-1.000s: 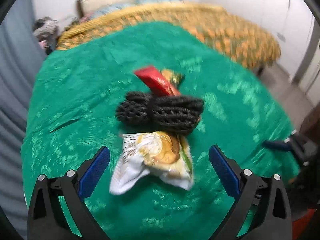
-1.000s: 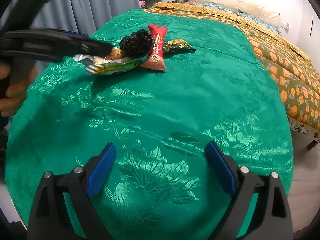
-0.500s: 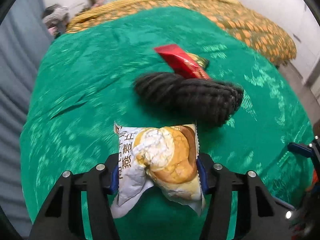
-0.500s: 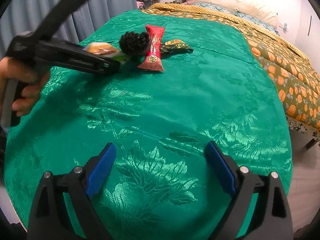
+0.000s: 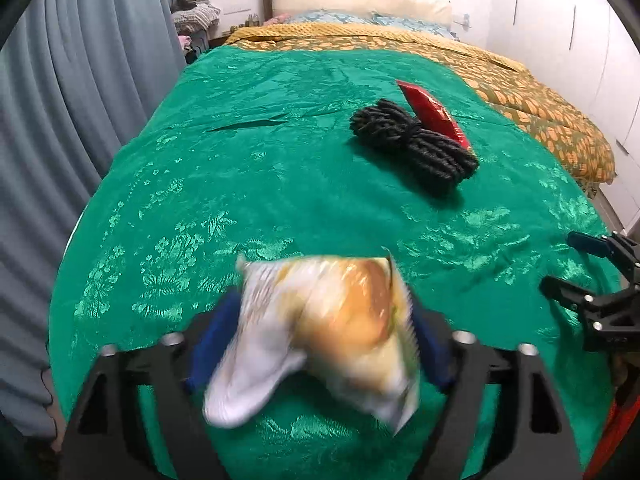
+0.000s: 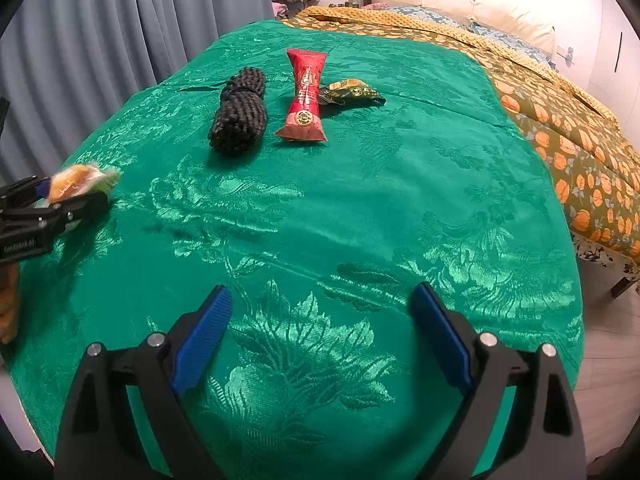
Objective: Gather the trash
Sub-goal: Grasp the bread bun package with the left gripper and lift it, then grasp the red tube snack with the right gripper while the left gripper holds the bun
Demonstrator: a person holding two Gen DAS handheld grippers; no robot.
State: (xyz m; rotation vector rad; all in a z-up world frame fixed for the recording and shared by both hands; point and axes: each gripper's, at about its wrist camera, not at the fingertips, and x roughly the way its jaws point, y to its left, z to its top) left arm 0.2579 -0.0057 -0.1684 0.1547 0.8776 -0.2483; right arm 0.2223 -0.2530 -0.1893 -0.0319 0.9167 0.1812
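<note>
A white bread wrapper [image 5: 320,332] with a bun printed on it sits blurred between the blue pads of my left gripper [image 5: 320,348]. The jaws are opening and stand at the wrapper's edges, no longer squeezing it. In the right wrist view the left gripper [image 6: 80,196] and wrapper [image 6: 76,180] hang over the bed's left side. Farther up the green bedcover [image 6: 360,200] lie a black rope bundle [image 6: 240,112], a red packet [image 6: 306,96] and a small green-gold wrapper [image 6: 352,94]. My right gripper [image 6: 320,340] stands open over bare cover, nothing between its fingers.
Grey curtains [image 5: 60,120] run along the bed's left side. An orange-patterned quilt [image 6: 560,120] covers the far right, with pillows [image 5: 360,4] at the head. Clothes [image 5: 196,14] are piled beyond the bed. Something orange-red [image 5: 616,432] shows at the near edge.
My left gripper closed on the bread wrapper, lifted it off the pile and carried it back toward the near left edge; its jaws have since widened. The right gripper stayed still.
</note>
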